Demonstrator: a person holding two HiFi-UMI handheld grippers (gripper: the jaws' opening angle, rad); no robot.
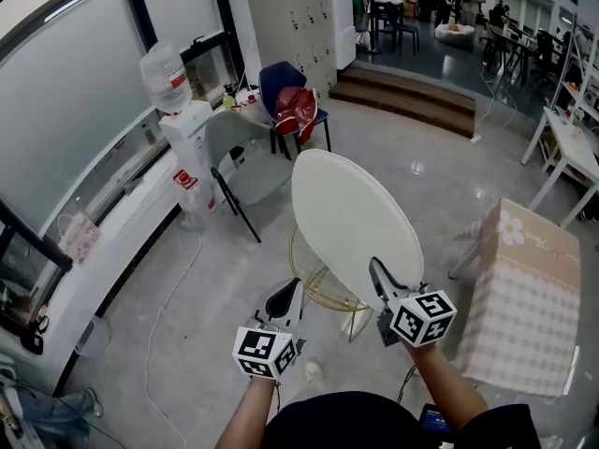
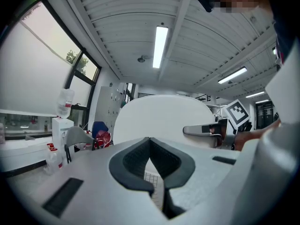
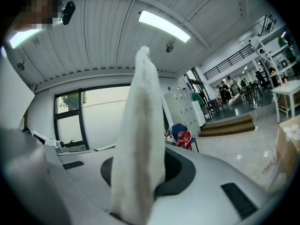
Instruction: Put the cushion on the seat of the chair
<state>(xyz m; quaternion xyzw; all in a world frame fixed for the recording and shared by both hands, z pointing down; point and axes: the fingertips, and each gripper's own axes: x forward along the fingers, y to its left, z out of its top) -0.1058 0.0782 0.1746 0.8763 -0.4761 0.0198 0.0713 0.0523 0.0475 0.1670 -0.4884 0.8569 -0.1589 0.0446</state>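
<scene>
Right gripper (image 1: pixel 377 271) clamps the white cushion (image 1: pixel 351 209), left gripper (image 1: pixel 288 293) closed, empty beside it; only the head view shows the wire chair (image 1: pixel 318 290) just ahead.

My left gripper (image 1: pixel 284 299) and right gripper (image 1: pixel 378 274) are pale grey shells with dark rubbery pads (image 2: pixel 129 161). Both carry white cubes (image 1: pixel 265 352) printed with black square markers. My top (image 1: pixel 346 424) is dark.

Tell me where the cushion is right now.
In the head view, the cushion is centre frame, clamped in the right gripper, over the gold wire chair.
</scene>
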